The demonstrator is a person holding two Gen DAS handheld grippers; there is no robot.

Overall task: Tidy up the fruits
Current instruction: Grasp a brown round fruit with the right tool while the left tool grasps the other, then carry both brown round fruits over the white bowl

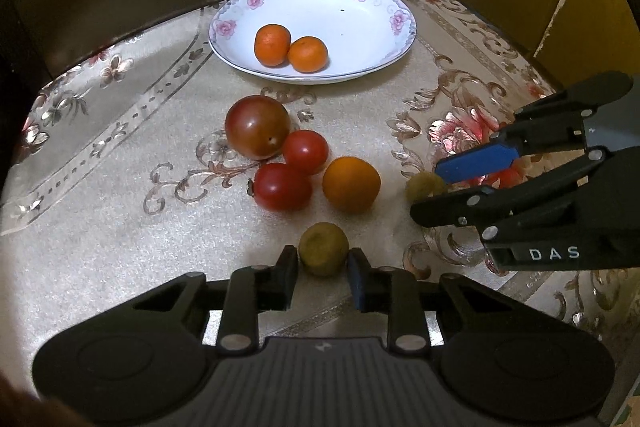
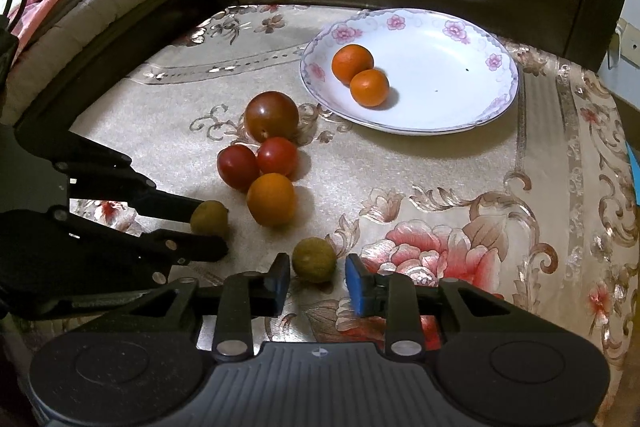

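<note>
Two olive-green fruits, each between spread jaws: left gripper (image 1: 323, 263) around one (image 1: 323, 248), seemingly touching; right gripper (image 2: 318, 277) around another (image 2: 314, 259), lower centre.

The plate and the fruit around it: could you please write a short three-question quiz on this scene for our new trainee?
1. True or false: the plate holds three oranges.
2. How many fruits lie on the tablecloth, off the plate?
A. four
B. six
C. eight
3. Fill in: each gripper has a small ____ fruit between its open fingers.

Key
1. False: two oranges sit in it, touching.
2. B: a large dark tomato, two red tomatoes, an orange tomato and two small fruits.
3. Yellow-green: one at the left gripper, the other at the right gripper.
</note>
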